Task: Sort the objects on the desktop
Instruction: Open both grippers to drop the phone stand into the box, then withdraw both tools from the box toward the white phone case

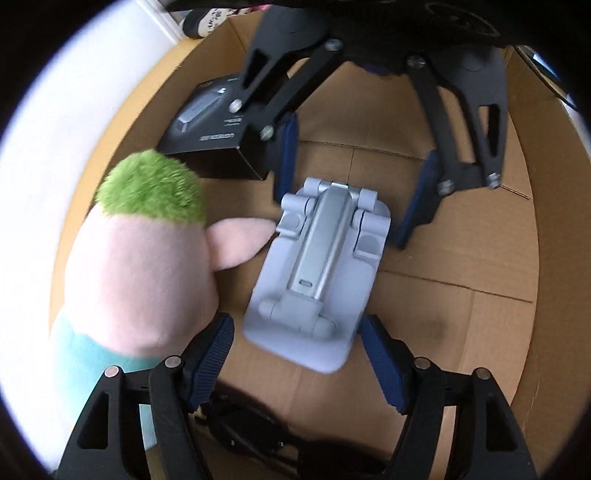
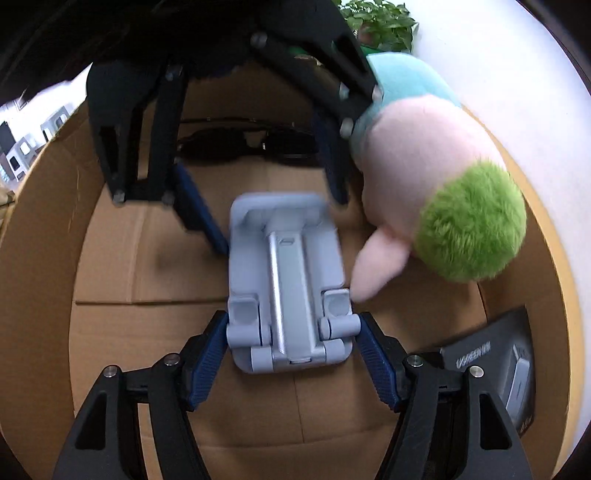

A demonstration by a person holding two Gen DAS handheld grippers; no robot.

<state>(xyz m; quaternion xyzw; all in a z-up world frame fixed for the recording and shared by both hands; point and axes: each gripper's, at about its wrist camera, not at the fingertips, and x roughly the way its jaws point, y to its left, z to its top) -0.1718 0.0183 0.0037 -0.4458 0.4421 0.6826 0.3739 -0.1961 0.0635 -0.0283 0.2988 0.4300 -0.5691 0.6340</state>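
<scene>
- Cardboard forms the open box [image 1: 461,240] that holds all sorted items; its brown floor shows flap seams, and the box stands on a white desk [image 1: 92,110].
- A grey folding phone stand [image 1: 317,266] lies flat on the box floor, near the centre, with its silver arm folded down along its length.
- The left hand-held gripper [image 1: 295,323] points steeply down into the box. Its 2 blue ribbed pads straddle the plain end of the stand. The jaws are spread: a strip of cardboard shows between one pad and the edge of the stand.
- The right hand-held gripper [image 2: 291,321] enters from the opposite side and faces the left one. Its 2 pads flank the hinge end of the stand. The jaws are spread: the left wrist view shows one pad standing clear of the stand, so no pinch is applied.
- A plush toy [image 1: 140,266] with green hair, a pink body and a teal lower part leans over one box wall. The tip of its pink limb touches the side of the stand close to the hinge end.
- A black carton [image 1: 214,129] with a printed product picture lies in one corner of the box, near the stand but apart from it.
- Dark sunglasses [image 2: 240,144] lie against the wall beneath the left hand-held gripper.
- A green leafy plant [image 2: 380,22] stands outside the box, behind the plush toy.
</scene>
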